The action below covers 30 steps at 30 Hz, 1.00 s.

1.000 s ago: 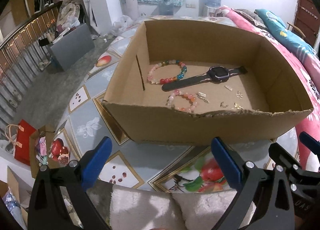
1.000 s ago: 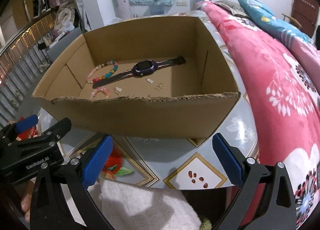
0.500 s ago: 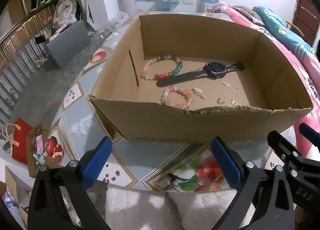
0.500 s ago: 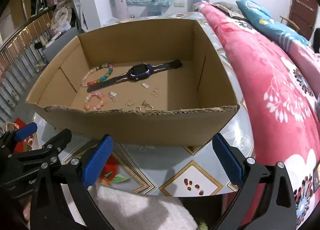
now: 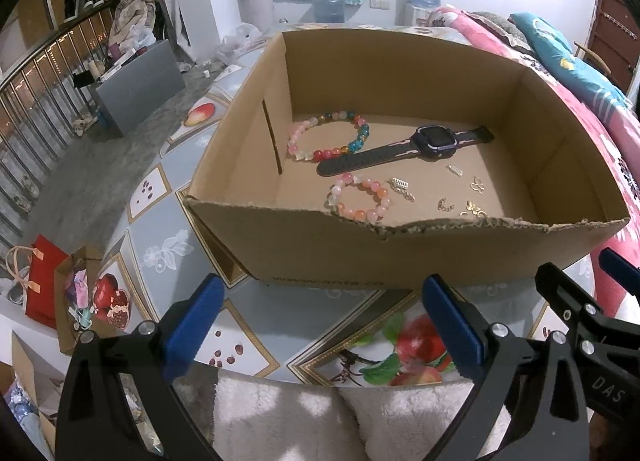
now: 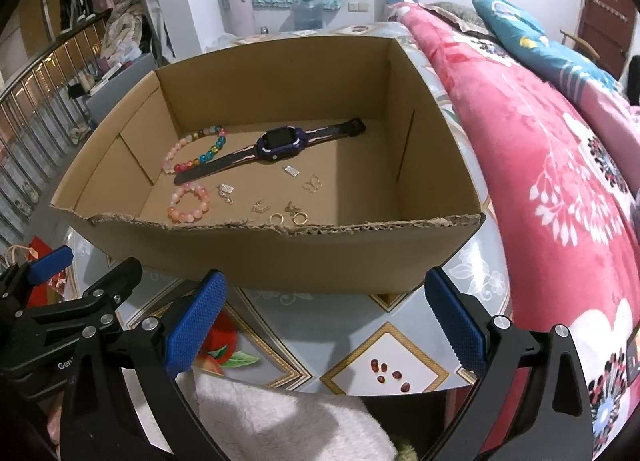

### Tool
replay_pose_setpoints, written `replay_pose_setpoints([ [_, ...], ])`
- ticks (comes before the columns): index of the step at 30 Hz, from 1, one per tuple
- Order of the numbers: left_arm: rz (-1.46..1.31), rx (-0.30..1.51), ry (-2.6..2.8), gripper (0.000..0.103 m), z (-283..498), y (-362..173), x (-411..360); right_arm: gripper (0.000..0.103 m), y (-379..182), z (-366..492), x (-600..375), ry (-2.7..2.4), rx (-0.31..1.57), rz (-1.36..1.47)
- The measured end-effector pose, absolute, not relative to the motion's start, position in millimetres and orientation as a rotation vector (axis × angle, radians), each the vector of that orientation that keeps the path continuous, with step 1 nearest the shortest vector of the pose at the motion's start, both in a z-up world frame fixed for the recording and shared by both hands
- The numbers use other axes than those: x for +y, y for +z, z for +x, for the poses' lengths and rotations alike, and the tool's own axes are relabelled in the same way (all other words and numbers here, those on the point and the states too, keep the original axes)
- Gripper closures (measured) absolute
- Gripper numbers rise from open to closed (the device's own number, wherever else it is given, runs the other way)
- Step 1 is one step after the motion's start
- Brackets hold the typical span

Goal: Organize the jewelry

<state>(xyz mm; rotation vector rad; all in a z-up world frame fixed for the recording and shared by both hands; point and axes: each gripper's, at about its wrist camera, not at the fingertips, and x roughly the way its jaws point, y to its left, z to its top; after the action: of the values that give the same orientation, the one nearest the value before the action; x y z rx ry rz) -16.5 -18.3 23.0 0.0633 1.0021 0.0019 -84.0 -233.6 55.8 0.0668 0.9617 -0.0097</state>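
While both hover before the box (image 5: 400, 257), each hand-held gripper (image 5: 320, 325) gapes empty.

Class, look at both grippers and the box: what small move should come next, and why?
Probably lift the right gripper over the box's near wall toward the watch. Both grippers, left too, hang open and empty outside the box, with all the jewelry inside.

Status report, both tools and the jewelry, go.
Left tool open, empty. Right tool open, empty. Watch, bracelets, earrings loose in cardboard box. Box's front wall between tools and jewelry.
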Motion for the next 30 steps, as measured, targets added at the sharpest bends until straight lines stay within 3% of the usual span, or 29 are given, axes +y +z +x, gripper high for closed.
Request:
replay_pose_setpoints([
  [30,0.061,1.000,-0.001,0.006,-17.2,25.6,-18.5,0.008,57.2,-83.6,-234.3,-0.005,0.965,0.073],
])
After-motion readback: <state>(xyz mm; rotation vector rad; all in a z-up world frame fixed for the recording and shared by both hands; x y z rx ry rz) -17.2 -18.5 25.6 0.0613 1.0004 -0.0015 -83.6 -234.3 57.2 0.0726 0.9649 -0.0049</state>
